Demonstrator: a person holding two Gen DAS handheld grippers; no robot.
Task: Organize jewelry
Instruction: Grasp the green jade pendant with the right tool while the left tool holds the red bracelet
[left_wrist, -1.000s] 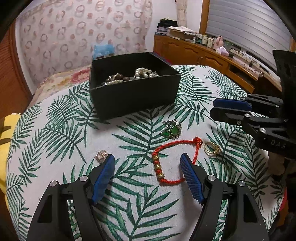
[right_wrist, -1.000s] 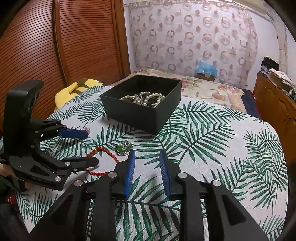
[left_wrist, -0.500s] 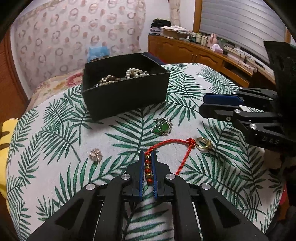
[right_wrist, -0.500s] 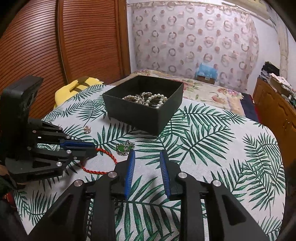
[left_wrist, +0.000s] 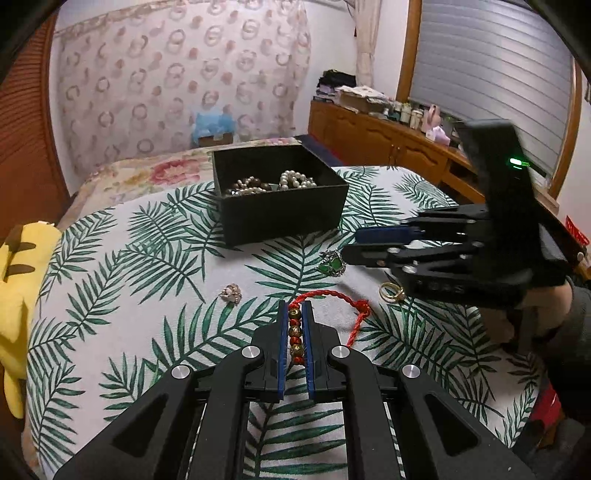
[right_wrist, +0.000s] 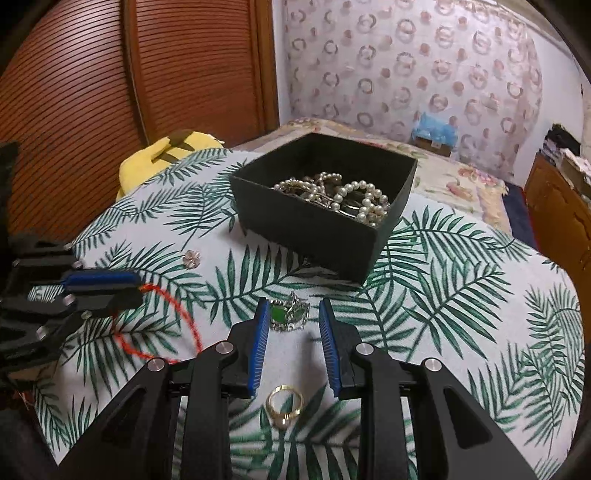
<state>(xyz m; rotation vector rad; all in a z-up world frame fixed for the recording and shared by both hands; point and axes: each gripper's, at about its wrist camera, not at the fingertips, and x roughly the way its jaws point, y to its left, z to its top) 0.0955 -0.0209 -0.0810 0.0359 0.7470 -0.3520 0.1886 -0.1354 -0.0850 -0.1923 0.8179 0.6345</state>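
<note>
My left gripper (left_wrist: 295, 306) is shut on the beaded part of a red cord bracelet (left_wrist: 334, 295), whose cord trails onto the leaf-print cloth; it also shows in the right wrist view (right_wrist: 177, 310). My right gripper (right_wrist: 291, 314) is open just above the cloth, with a green pendant (right_wrist: 288, 314) between its fingertips and a gold ring (right_wrist: 284, 404) below it. The pendant (left_wrist: 332, 263) and ring (left_wrist: 391, 292) also show in the left wrist view. A black box (left_wrist: 280, 192) of pearl necklaces stands behind. A small pale brooch (left_wrist: 231, 294) lies to the left.
The round table with the leaf-print cloth (right_wrist: 461, 295) drops off on all sides. A yellow plush toy (left_wrist: 22, 277) sits at the left edge. A bed (right_wrist: 443, 166) lies behind, and a wooden sideboard (left_wrist: 388, 144) stands at the far right.
My left gripper shut on the bracelet's beads and has lifted them a little. My right gripper moved forward over the green pendant and opened wider.
</note>
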